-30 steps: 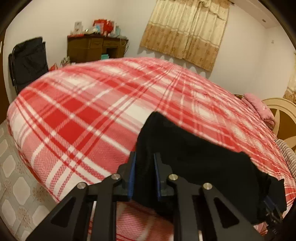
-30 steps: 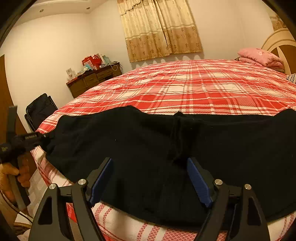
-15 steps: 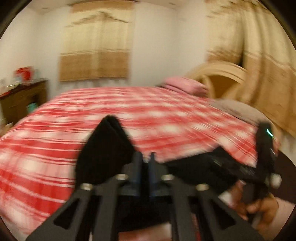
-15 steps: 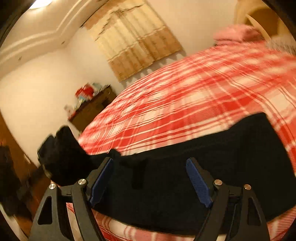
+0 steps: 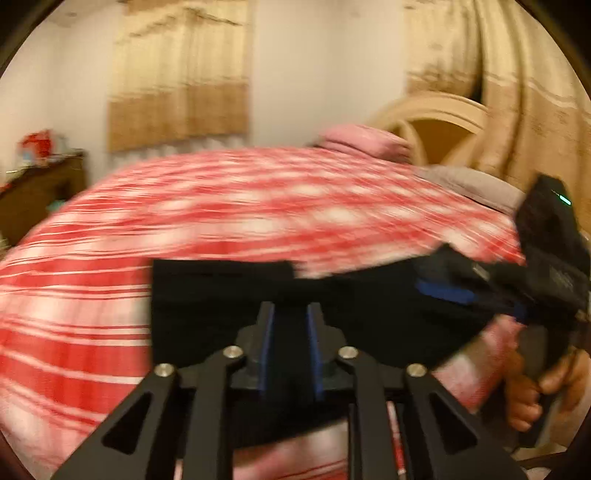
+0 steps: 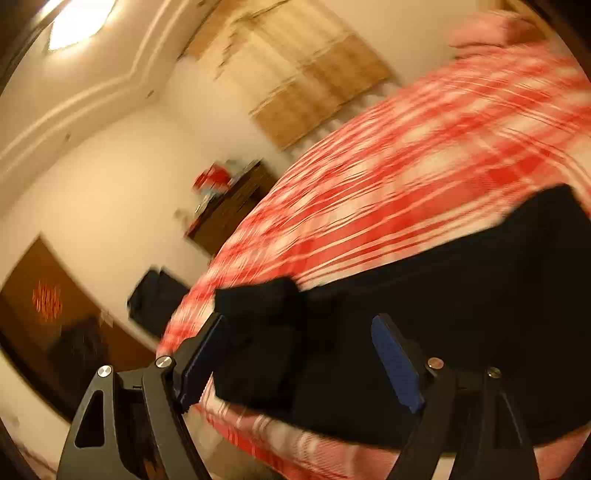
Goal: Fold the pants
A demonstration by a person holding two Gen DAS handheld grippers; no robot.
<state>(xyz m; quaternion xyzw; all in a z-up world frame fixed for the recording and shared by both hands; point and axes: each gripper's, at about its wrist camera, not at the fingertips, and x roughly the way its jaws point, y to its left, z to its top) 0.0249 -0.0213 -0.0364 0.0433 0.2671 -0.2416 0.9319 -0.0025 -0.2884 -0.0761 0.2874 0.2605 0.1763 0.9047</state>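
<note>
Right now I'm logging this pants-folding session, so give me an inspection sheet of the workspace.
Surface: bed with a red plaid blanket, blurred.
Job's things: black pants lie along the near edge, one end folded over.
Clutter: pink pillow at the head of the bed.
Grippers: left gripper has just been opening, black cloth between its jaws, contact unclear; right gripper open over the pants.
Cables: nothing seen.
Surroundings: curtains, a dark wooden desk, headboard, ceiling light.
</note>
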